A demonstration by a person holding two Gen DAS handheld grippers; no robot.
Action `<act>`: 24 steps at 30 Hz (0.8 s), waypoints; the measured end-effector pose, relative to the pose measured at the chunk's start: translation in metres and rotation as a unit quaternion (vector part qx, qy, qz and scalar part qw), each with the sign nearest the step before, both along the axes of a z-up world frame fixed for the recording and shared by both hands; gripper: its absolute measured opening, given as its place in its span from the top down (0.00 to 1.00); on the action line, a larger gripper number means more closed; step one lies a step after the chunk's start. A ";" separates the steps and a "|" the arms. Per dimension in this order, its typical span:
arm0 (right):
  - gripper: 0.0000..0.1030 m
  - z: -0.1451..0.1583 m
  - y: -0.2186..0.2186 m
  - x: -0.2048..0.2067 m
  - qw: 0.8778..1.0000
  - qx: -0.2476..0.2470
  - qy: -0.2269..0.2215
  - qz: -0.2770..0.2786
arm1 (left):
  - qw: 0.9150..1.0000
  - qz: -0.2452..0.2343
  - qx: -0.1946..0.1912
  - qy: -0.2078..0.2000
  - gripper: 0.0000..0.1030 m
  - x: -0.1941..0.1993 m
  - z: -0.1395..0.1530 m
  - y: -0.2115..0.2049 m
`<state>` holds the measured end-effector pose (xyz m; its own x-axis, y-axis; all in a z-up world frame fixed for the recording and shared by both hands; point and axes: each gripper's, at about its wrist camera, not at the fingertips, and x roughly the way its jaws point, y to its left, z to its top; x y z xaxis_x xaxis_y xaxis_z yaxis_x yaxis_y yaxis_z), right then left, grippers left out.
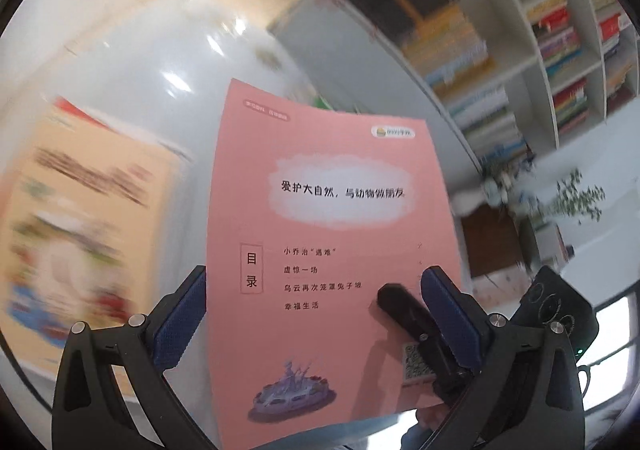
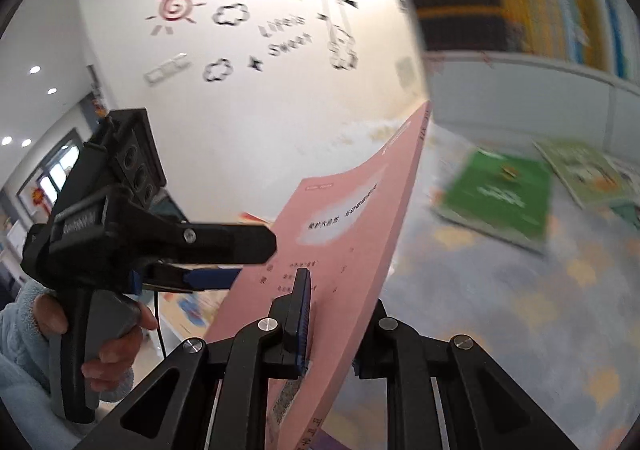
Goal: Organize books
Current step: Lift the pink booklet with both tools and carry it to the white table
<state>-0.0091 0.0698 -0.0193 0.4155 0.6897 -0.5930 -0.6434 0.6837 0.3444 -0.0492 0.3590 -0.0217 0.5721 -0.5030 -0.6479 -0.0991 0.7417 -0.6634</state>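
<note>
My pink book [image 1: 332, 250], thin, back cover with Chinese contents list facing me, stands lifted and slightly bent above the other books.

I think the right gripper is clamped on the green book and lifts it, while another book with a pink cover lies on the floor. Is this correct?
Not quite: the colours are swapped. The right wrist view shows the right gripper clamped on the pink book, held up in the air, while the green book lies on the floor.
</note>
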 end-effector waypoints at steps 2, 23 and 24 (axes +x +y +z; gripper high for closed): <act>0.85 0.004 0.026 -0.004 1.000 0.015 -0.001 0.019 | 0.999 0.027 0.019 -0.008 0.02 -0.013 0.011 0.033; 0.84 -0.091 0.208 -0.052 0.992 -0.107 0.016 0.064 | 0.979 0.059 0.157 0.116 0.02 0.010 -0.092 0.104; 0.83 -0.092 0.208 -0.052 0.992 -0.109 0.017 0.059 | 0.979 0.057 0.157 0.118 0.02 0.013 -0.093 0.103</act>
<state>-0.0612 0.2777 -0.1115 0.3175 0.5856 -0.7458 -0.7136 0.6655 0.2188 -0.0361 0.4624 -0.1147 0.4286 -0.1988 -0.8813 -0.3158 0.8810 -0.3523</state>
